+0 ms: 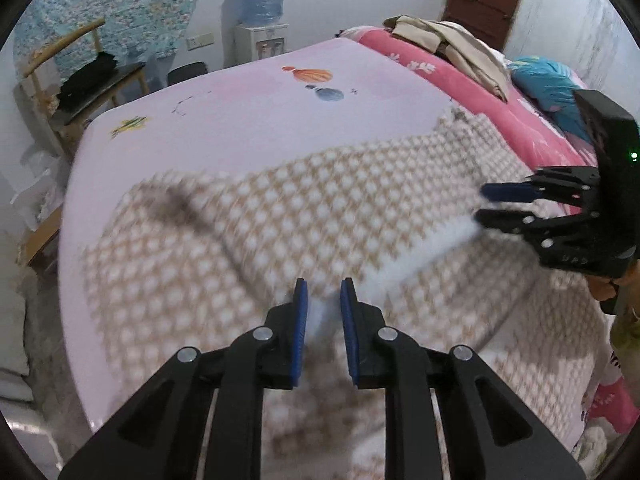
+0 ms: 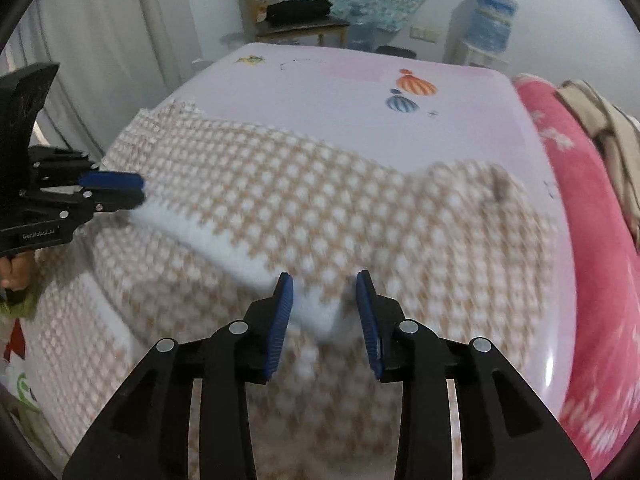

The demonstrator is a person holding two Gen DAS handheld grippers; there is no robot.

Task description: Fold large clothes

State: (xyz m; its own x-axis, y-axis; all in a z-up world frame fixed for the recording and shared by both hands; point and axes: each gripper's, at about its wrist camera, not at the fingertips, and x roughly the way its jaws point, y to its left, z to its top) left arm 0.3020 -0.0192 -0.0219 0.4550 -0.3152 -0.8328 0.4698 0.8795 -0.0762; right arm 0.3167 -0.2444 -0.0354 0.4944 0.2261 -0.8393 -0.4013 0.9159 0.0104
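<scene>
**Inspector A:** At the near edge of the bed, the left gripper (image 1: 324,300) points down over the garment (image 1: 320,208), a large tan-and-white checked piece. Its white hem sits between the blue pads. In the right wrist view the jaws look pinched on that hem, so I record it as grasping the garment.

**Inspector B:** Agreed. The right gripper (image 2: 325,292) is to its right along the same hem. The white edge lies between its fingers, yet a gap shows on the right pad's side. I record it as released, cloth between the jaws but not pressed.

**Inspector A:** Garment position?

**Inspector B:** Spread across the near half of the pale pink sheet (image 1: 248,120), hanging over the near edge, a folded-over band running between the two grippers. The picture is blurred there.

**Inspector A:** Further out?

**Inspector B:** Printed balloons (image 2: 416,88) on the bare sheet beyond. On the right, a pink blanket (image 2: 592,220) with beige clothes (image 1: 452,44) piled on it. At the far wall, a wooden chair (image 2: 296,12) bearing dark folded cloth, and a water dispenser (image 1: 262,20).
</scene>
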